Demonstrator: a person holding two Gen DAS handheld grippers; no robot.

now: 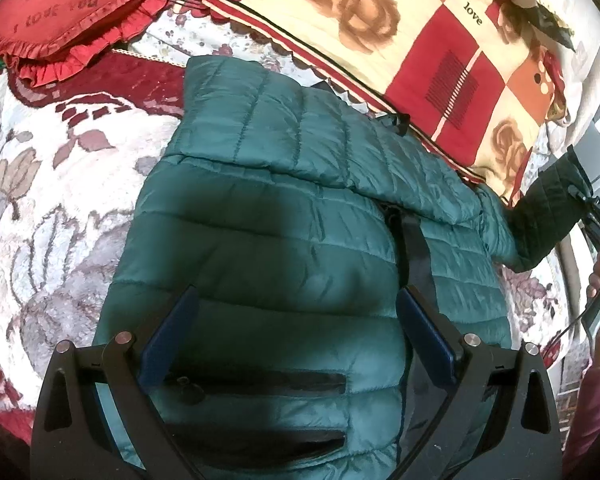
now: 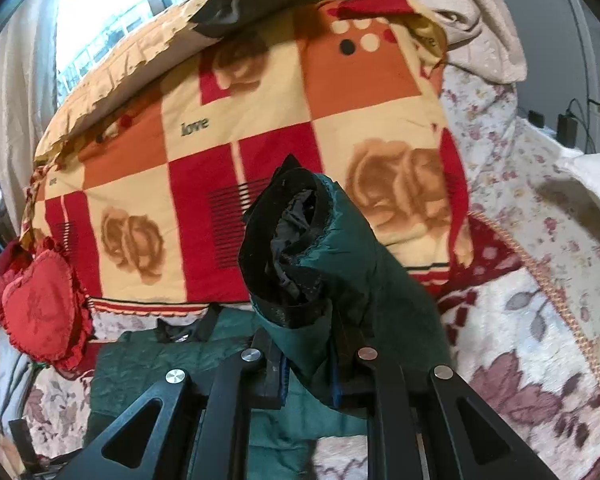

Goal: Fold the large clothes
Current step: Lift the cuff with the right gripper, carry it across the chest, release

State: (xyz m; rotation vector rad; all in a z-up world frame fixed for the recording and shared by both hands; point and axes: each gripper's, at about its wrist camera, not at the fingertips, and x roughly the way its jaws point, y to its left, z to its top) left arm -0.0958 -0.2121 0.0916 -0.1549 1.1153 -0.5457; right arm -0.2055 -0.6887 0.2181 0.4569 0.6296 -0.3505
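Jacket [image 1: 284, 216] lies flat on the bedspread [image 1: 60, 208], one sleeve already folded across the top. Right gripper [image 2: 308, 368] is clamped on the other sleeve [image 2: 300, 248] just behind the cuff, held up off the bed. Left gripper [image 1: 296, 320] hovers over the body, jaws spread, nothing held. Puffy, light, slick nylon, probably slips and springs back. Grip at the cuff band or seams, not the padding.

A home bedroom: floral bedspread [image 1: 40, 208], heart cushion [image 1: 60, 12], quilt [image 2: 260, 128].
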